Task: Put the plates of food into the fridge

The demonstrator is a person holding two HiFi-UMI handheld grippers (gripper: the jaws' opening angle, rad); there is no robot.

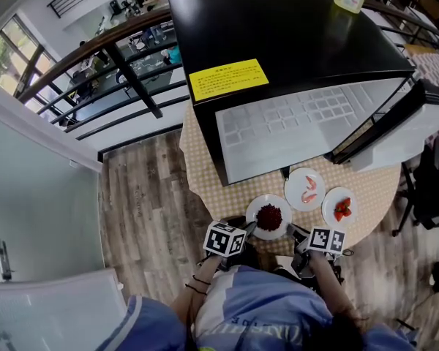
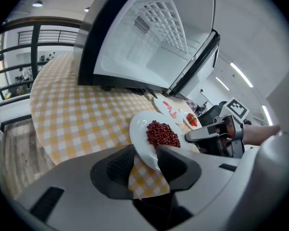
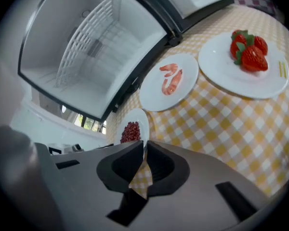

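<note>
Head view: a black fridge (image 1: pixel 293 42) with its white door swung open stands on a round worktop (image 1: pixel 205 174) covered by a yellow-checked cloth. The white plate of dark red seeds (image 1: pixel 269 205) lies at the worktop's near edge. The white plate of pink shrimp (image 1: pixel 305 175) and the white plate of red strawberries (image 1: pixel 329 212) lie toward the right edge. The left tool (image 1: pixel 249 228) and right tool (image 1: pixel 293 232) flank the seed plate.

Left gripper view: the left tool's jaws stand apart, released, with the seed plate's rim between them.

Right gripper view: the right tool is clenched on that plate's opposite rim, seen edge-on.
</note>
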